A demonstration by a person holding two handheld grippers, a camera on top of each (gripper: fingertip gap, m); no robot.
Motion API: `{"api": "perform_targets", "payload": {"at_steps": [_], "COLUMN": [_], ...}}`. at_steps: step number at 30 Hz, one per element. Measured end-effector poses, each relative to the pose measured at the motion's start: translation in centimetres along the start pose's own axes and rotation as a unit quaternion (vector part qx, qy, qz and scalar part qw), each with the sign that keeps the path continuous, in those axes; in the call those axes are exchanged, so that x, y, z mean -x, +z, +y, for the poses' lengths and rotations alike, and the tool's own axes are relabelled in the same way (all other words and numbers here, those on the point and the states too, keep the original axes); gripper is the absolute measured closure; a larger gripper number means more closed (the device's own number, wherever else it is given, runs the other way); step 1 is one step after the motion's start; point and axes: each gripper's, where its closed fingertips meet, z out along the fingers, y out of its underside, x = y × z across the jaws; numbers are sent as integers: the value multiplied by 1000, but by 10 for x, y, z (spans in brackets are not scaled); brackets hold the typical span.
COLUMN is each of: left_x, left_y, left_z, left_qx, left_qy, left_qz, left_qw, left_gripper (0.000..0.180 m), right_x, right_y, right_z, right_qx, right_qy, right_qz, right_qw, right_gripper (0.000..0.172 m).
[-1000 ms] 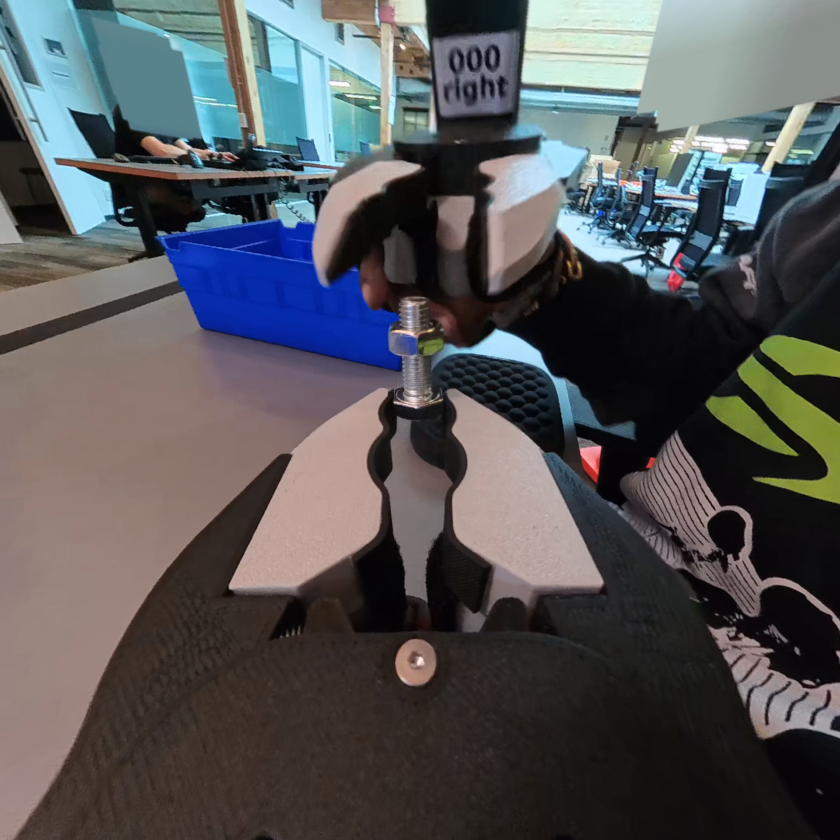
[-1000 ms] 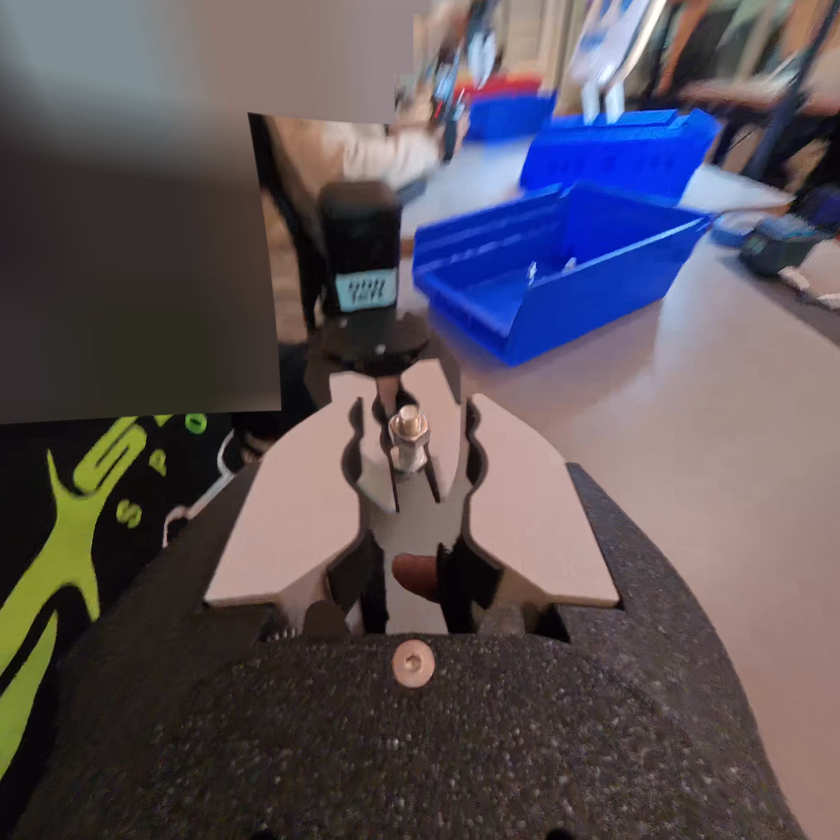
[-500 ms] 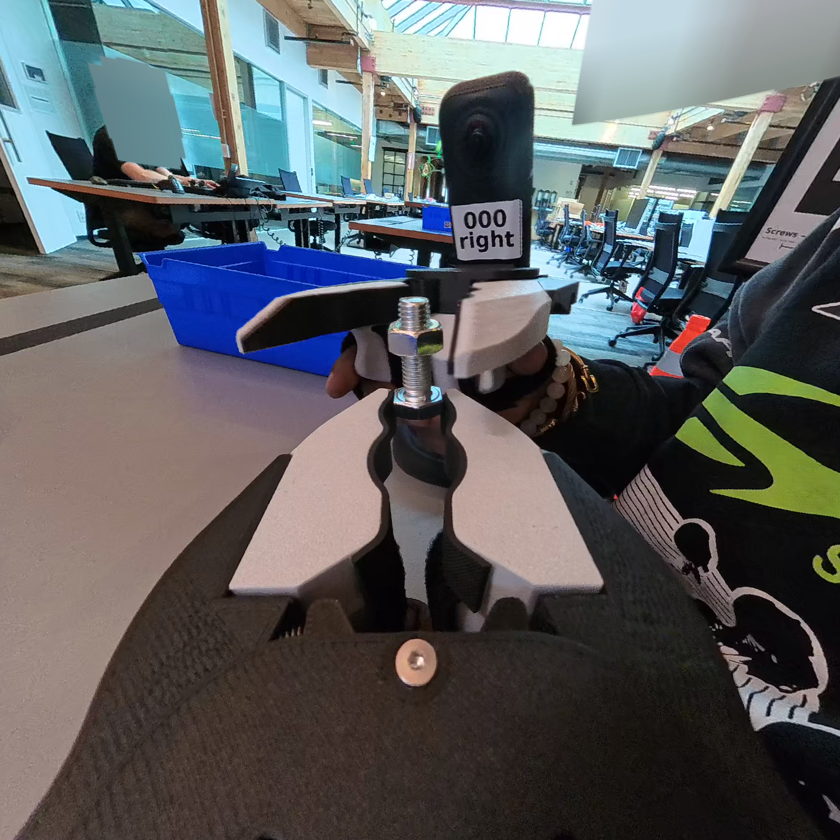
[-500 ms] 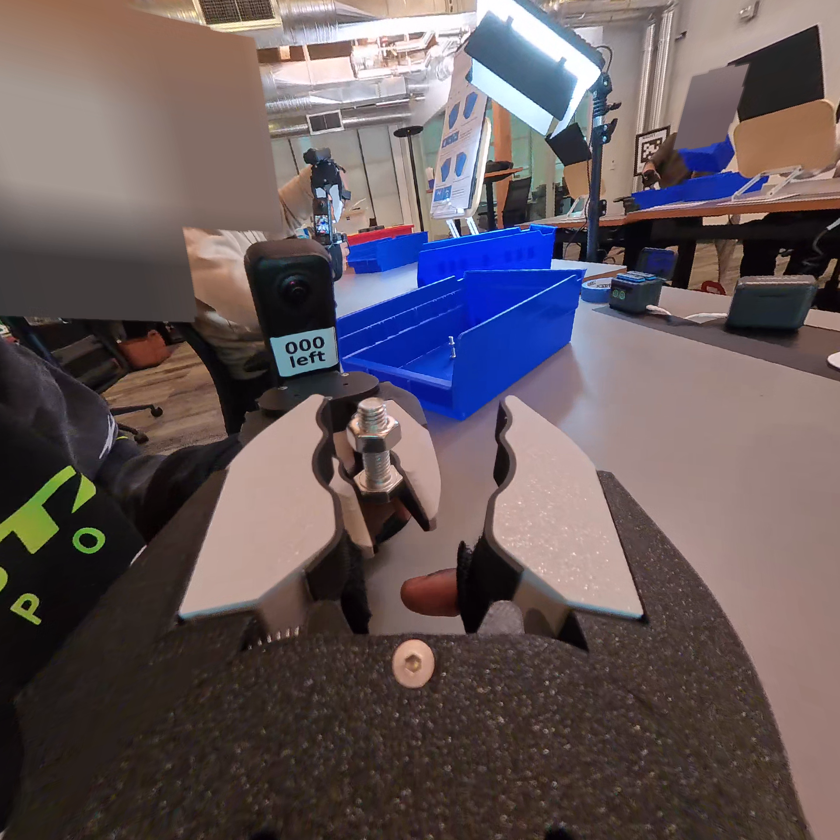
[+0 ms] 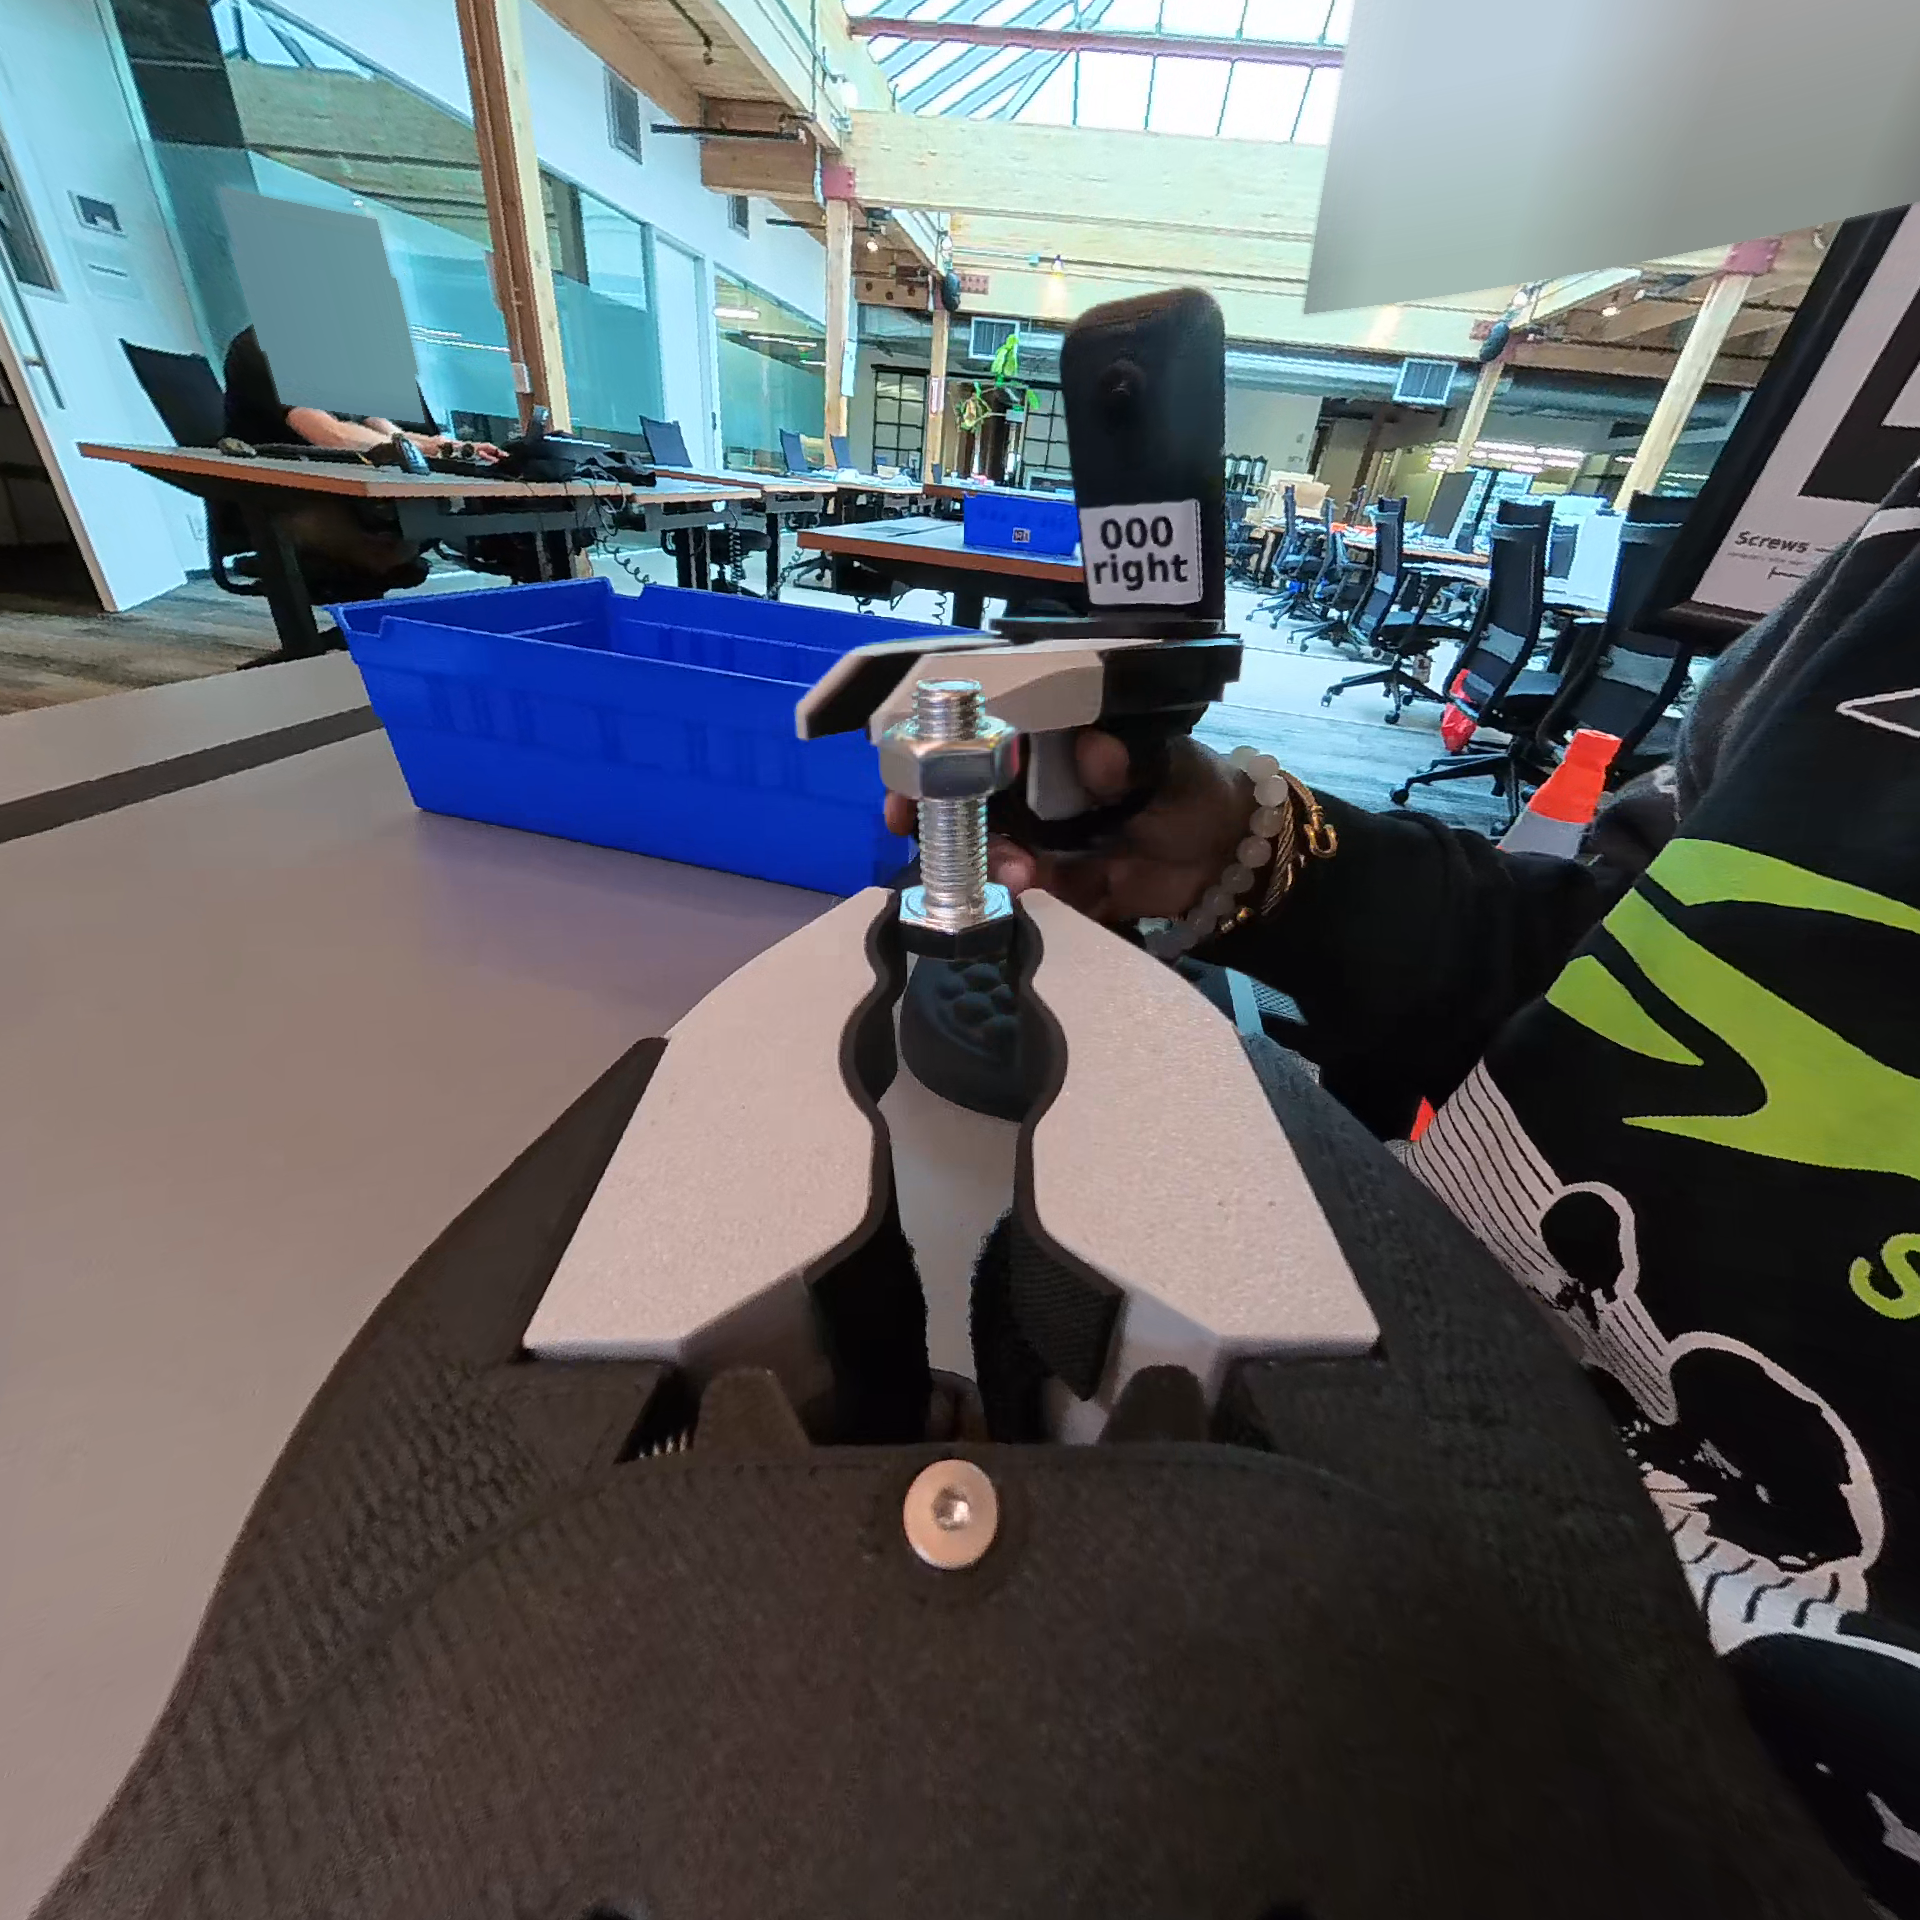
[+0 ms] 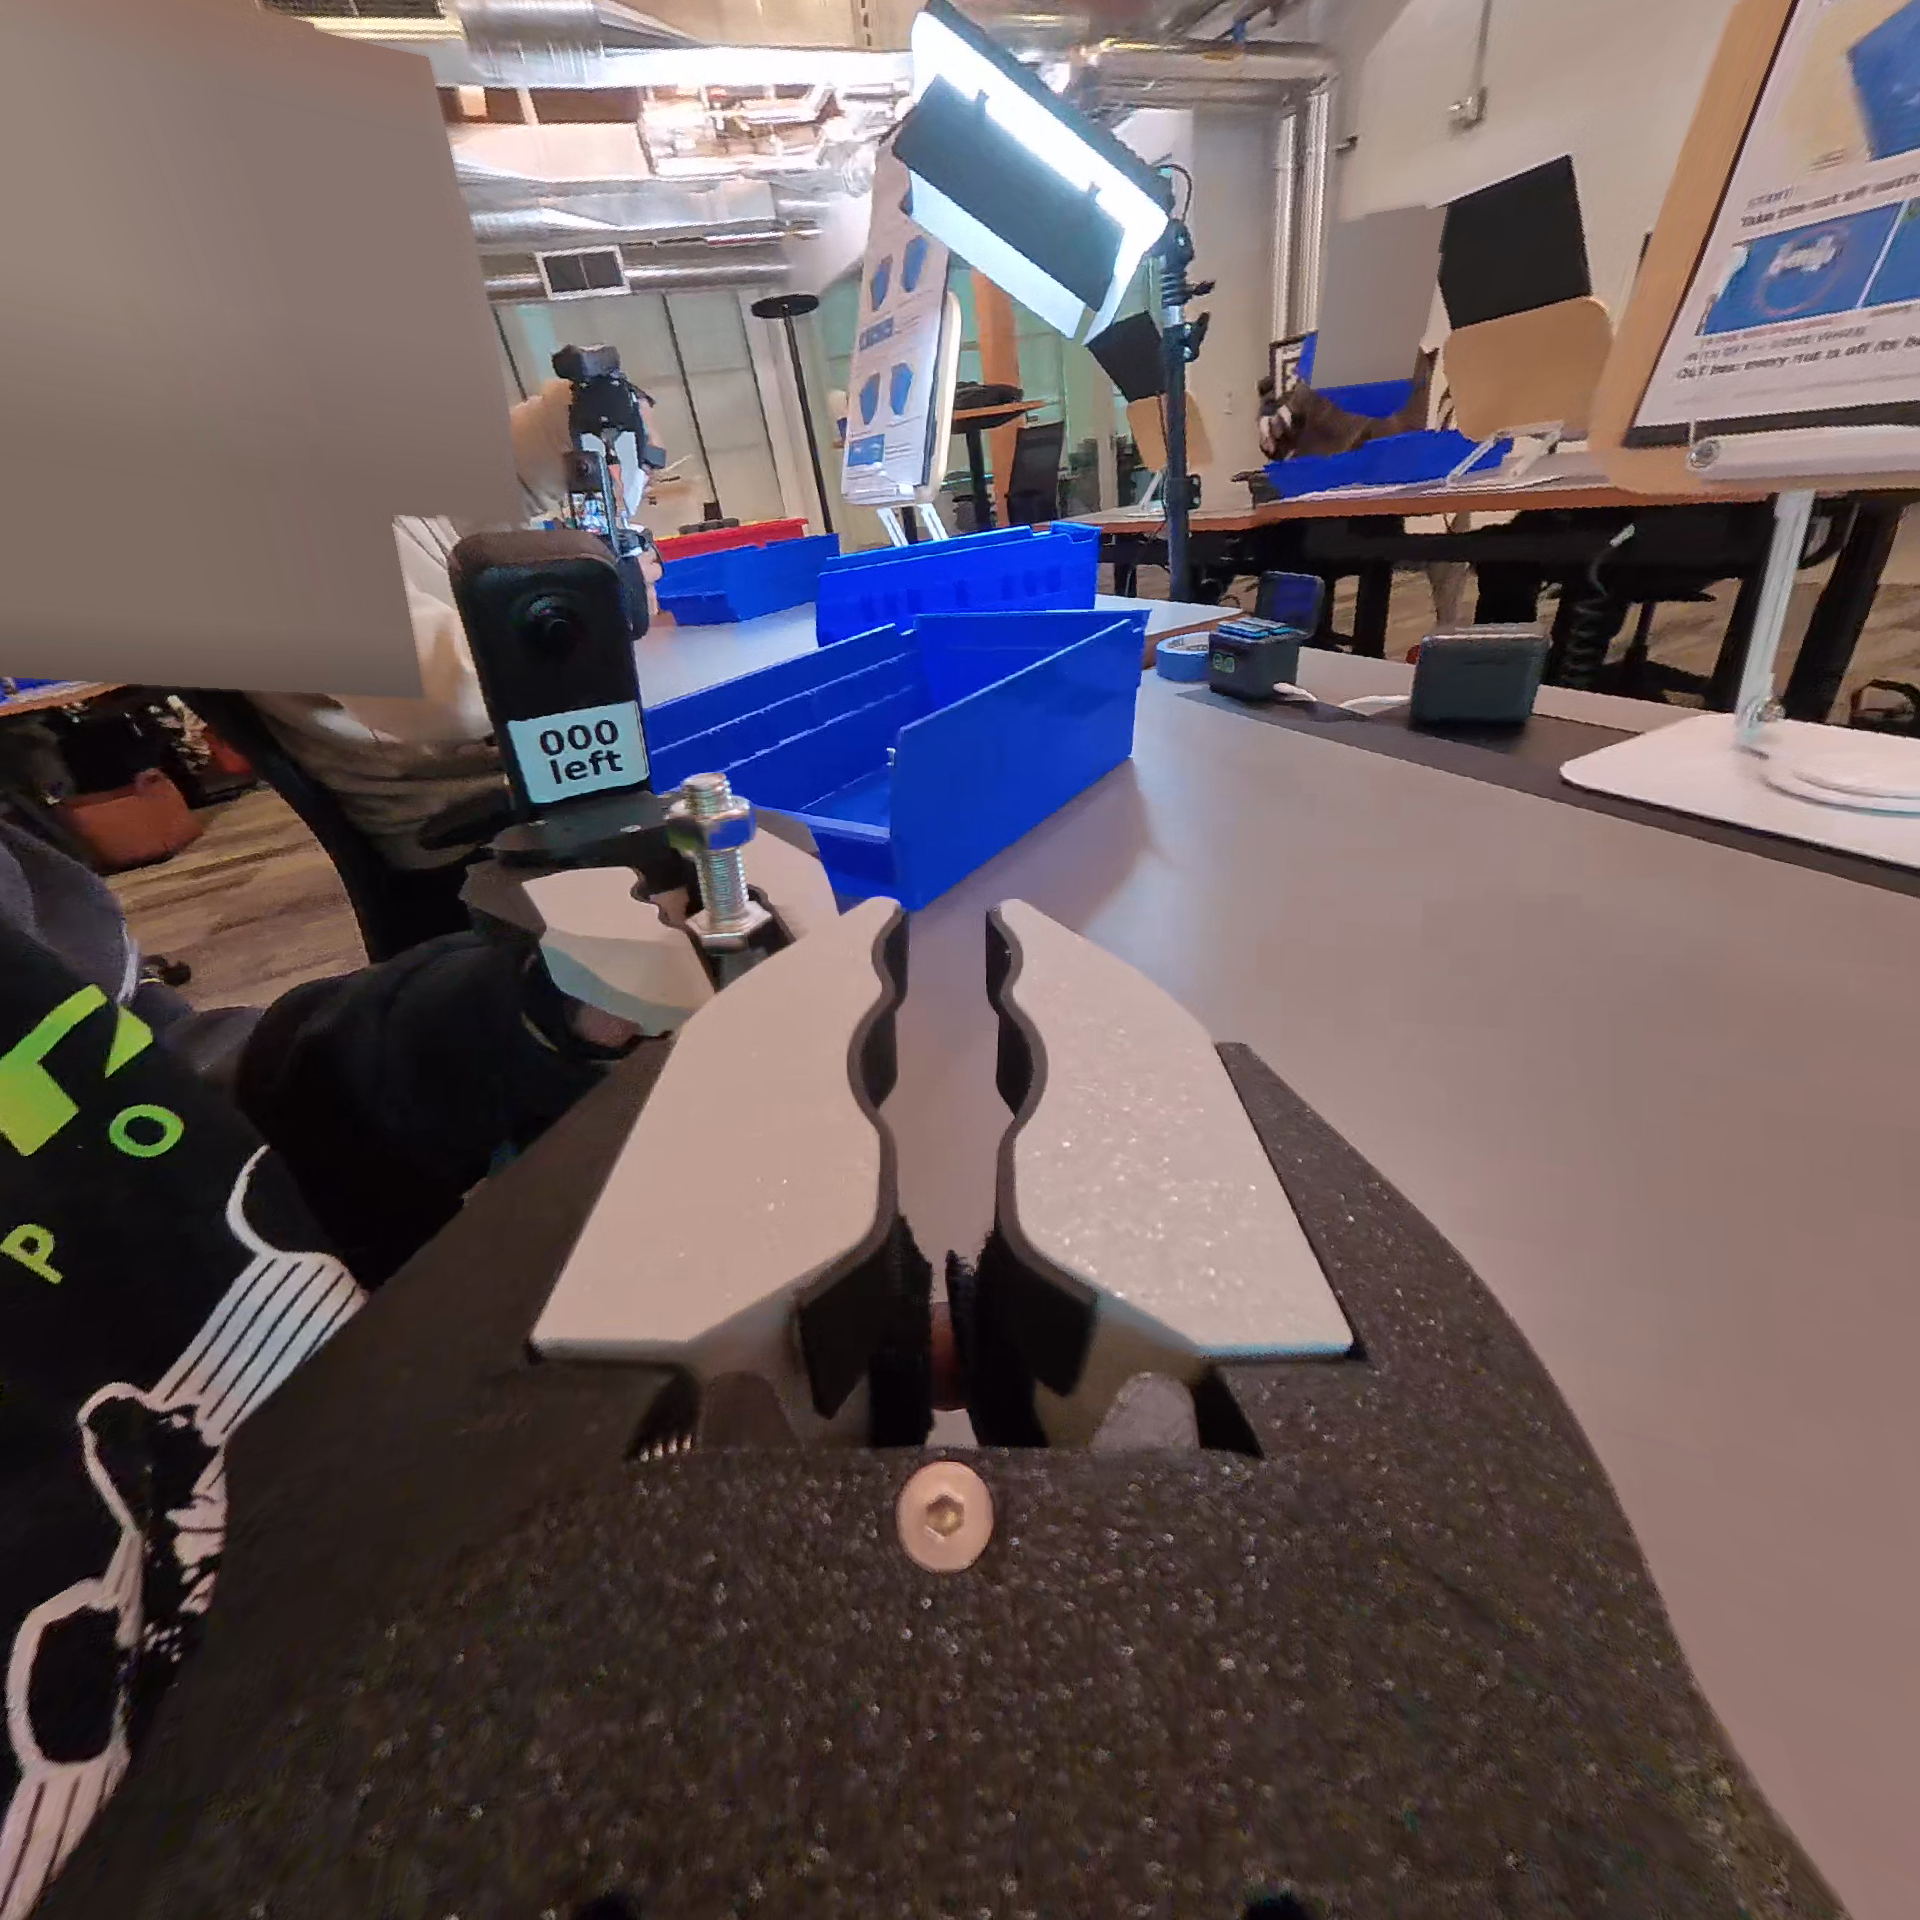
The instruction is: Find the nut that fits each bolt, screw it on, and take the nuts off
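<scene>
One bolt [image 5: 951, 821] stands upright with its hex head clamped between the tips of the left gripper [image 5: 954, 925], whose jaws are narrow and pressed on the head. One nut [image 5: 948, 767] sits high on the bolt's thread, just below its top end. The right gripper [image 6: 940, 935] is beside the bolt on the side away from the person; its jaws stand narrowly apart with only bare desk showing between them, and they hold nothing. In the left wrist view its fingers [image 5: 997, 675] lie flat just behind the bolt's top.

Behind the bolt, one blue bin [image 5: 623, 717] rests on the desk [image 5: 260, 1018], a smooth grey surface crossed by a dark strip. Beyond that bin, more blue bins [image 6: 956, 582], one red one [image 6: 727, 540] and a roll of blue tape [image 6: 1179, 655] are visible. Two dark boxes [image 6: 1475, 675] sit to the far right of the bolt, near a white stand [image 6: 1766, 769] carrying a printed sheet.

The room is a large open office with timber beams, skylights, rows of desks and black chairs, and one light panel [image 6: 1023, 197] on a pole. Each gripper's camera housing carries a white label with printed characters.
</scene>
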Motion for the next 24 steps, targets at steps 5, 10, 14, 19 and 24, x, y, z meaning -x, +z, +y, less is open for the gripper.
{"api": "perform_targets", "payload": {"at_steps": [5, 10, 14, 19, 24], "left_x": [-1, -3, -3, -5, -4], "left_y": [1, 3, 4, 4, 5], "left_z": [2, 6, 7, 8, 9], "left_qx": [7, 19, 22, 26, 30], "left_qy": [3, 11, 12, 16, 15], "left_qz": [2, 4, 6, 10, 8], "left_qw": [1000, 1000, 1000, 999, 999], "left_gripper": [162, 162, 162, 162, 162], "right_x": [21, 44, 49, 46, 34], "right_y": [3, 31, 50, 56, 38], "right_z": [-6, 0, 0, 6, 3], "right_qx": [-16, 9, 12, 29, 25], "right_qy": [17, 10, 12, -3, -5], "right_qz": [-56, -97, -105, -93, -75], "right_qw": [998, 995, 994, 995, 997], "right_gripper": [130, 104, 104, 108, 110]}}
